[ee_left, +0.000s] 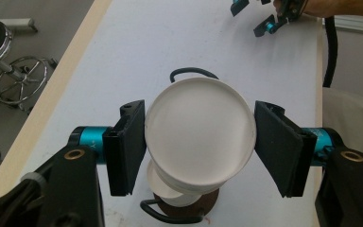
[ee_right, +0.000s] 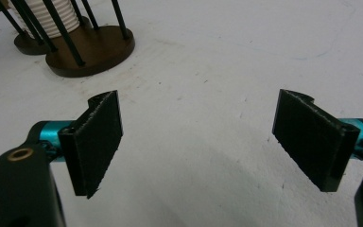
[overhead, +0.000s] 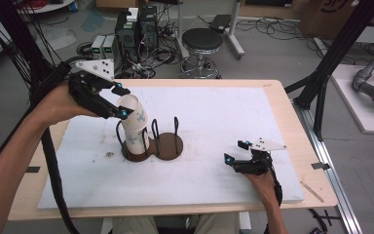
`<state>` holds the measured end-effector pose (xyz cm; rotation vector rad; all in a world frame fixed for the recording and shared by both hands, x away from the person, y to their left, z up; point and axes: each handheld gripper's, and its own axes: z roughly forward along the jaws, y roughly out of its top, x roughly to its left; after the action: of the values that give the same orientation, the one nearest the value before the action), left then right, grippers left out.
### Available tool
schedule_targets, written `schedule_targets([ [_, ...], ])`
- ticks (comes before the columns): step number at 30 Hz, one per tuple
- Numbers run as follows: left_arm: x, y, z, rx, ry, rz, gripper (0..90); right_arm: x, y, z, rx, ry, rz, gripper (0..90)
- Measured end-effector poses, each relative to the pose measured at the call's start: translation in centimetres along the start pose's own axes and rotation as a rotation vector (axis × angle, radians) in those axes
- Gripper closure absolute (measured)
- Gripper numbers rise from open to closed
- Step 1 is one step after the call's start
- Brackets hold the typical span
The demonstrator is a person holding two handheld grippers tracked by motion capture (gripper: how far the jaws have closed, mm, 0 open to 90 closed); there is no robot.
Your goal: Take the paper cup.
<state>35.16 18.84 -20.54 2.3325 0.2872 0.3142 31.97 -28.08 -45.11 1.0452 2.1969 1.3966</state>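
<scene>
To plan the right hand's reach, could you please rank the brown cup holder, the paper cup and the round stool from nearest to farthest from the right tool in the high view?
1. Brown cup holder: mid-table, left of the right tool.
2. Paper cup: farther left, in the left tool.
3. Round stool: on the floor beyond the table's far edge.

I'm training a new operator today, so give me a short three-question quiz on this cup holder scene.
1. True or false: the left gripper is closed on the top paper cup.
2. What does the brown holder stand on? A) white board B) bare wood C) stool
3. How do the right gripper's jaws stand, and is anything between them?

Key: 1 true; 2 A, the white board; 3 open and apart, nothing between them.
</scene>
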Motion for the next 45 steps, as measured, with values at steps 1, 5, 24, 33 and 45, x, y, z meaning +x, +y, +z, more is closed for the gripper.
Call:
schedule_targets([
  [1,-0.2,0.1,0.0,-0.005,-0.002,0.002,36.8,0.0,0.0,0.0,-0.003,-0.001,-0.003,17.1],
  [5,-1.2,0.2,0.0,-0.034,0.003,0.003,36.9,0.1,0.0,0.0,-0.003,-0.005,-0.004,17.1],
  [24,-4.2,-3.4,2.7,-0.311,-0.073,-0.033,36.8,0.0,0.0,0.0,0.0,0.003,0.005,17.1],
  [33,-5.9,-6.3,4.7,-0.448,-0.117,-0.056,36.8,0.0,0.0,0.0,-0.001,0.006,0.002,17.1],
  [45,-6.9,-8.9,7.7,-0.471,-0.154,-0.08,36.8,0.1,0.0,-0.1,-0.005,0.003,-0.009,17.1],
])
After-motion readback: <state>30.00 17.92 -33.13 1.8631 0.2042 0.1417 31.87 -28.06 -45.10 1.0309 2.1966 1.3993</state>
